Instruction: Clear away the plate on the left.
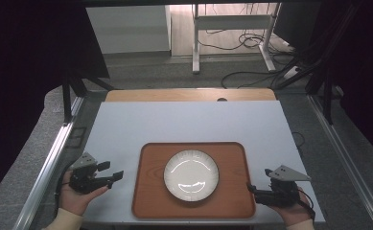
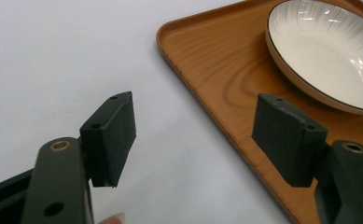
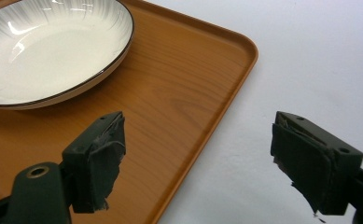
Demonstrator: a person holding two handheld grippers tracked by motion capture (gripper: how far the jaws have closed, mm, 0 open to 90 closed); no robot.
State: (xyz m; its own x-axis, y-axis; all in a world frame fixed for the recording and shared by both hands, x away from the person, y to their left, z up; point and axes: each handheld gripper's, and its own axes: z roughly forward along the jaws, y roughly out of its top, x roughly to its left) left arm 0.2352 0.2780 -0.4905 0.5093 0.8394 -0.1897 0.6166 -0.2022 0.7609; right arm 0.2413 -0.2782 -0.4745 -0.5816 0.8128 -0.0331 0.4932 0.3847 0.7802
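Observation:
A white plate with a thin dark rim rests in the middle of a brown wooden tray near the table's front edge. My left gripper hovers just left of the tray, open and holding nothing. My right gripper is at the tray's right front corner, also open and holding nothing. In the left gripper view, the left gripper straddles the tray edge, with the plate beyond. In the right gripper view, the right gripper spans the tray edge, with the plate at the upper left.
The white tabletop stretches behind the tray to a wooden strip at its far edge. Metal rails run along both sides of the table. Desk legs and cables lie on the floor beyond.

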